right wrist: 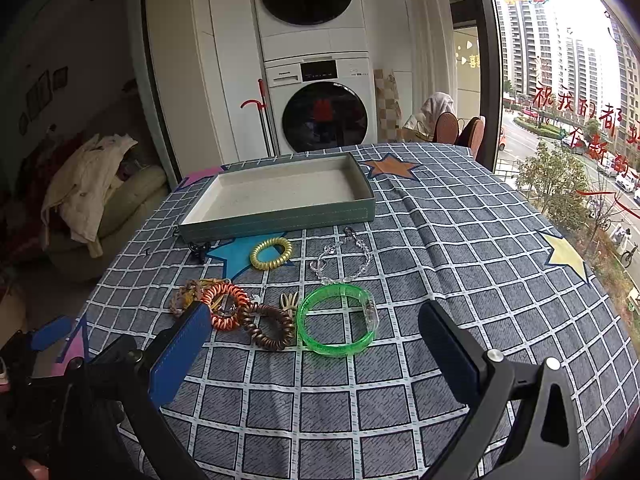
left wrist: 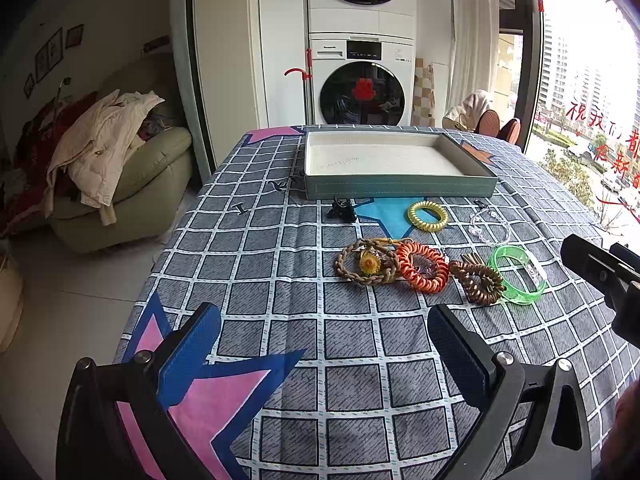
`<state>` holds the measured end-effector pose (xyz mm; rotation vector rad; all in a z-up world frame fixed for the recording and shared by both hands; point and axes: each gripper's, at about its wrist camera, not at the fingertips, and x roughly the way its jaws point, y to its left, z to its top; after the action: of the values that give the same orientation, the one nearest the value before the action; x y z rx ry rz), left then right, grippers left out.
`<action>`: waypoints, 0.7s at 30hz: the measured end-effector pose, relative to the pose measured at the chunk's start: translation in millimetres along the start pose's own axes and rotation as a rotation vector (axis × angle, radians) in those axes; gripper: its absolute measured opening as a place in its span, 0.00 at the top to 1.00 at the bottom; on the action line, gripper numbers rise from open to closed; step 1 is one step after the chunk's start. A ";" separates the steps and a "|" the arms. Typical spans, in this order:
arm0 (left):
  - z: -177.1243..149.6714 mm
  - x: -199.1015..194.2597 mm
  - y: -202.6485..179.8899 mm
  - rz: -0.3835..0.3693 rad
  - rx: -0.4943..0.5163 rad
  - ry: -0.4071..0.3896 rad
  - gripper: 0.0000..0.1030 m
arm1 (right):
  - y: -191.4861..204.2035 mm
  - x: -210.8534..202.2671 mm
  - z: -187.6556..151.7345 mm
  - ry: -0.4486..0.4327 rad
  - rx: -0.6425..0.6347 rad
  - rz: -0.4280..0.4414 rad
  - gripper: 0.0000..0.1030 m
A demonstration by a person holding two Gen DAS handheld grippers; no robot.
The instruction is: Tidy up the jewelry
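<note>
A shallow grey-green tray [left wrist: 400, 190] [right wrist: 280, 222] with a pale lining stands empty at the table's far side. In front of it lie a yellow coil band [left wrist: 427, 216] [right wrist: 271, 254], a clear bead bracelet [left wrist: 489, 224] [right wrist: 344, 258], a braided brown bracelet with a flower [left wrist: 366, 266], an orange coil band [left wrist: 422, 267] [right wrist: 224, 306], a brown coil band [left wrist: 478, 282] [right wrist: 267, 326] and a green bangle [left wrist: 520, 274] [right wrist: 338, 320]. My left gripper [left wrist: 324, 344] is open, short of the pile. My right gripper [right wrist: 316, 340] is open, just before the green bangle.
A checked grey cloth with coloured stars [left wrist: 304, 340] covers the table. A small black clip [left wrist: 342, 212] [right wrist: 199, 251] lies by the tray's near left corner. The right gripper's body [left wrist: 608, 276] shows at the left view's right edge. A sofa with clothes [left wrist: 120, 168] stands left; stacked washers [right wrist: 320, 112] stand behind.
</note>
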<state>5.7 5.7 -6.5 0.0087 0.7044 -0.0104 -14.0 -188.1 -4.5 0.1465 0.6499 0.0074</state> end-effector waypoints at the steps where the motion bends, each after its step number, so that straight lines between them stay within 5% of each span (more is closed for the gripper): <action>1: 0.1 0.0 0.0 -0.001 -0.001 0.000 0.00 | 0.1 0.0 0.1 0.000 0.000 0.000 0.00; 21: -2.5 3.6 -2.5 -0.012 0.003 -0.019 0.00 | 1.6 0.7 -0.1 0.003 0.002 0.003 0.00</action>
<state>6.8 3.2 -10.7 0.0069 0.6853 -0.0225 -13.4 -186.4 -4.7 0.1495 0.6529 0.0098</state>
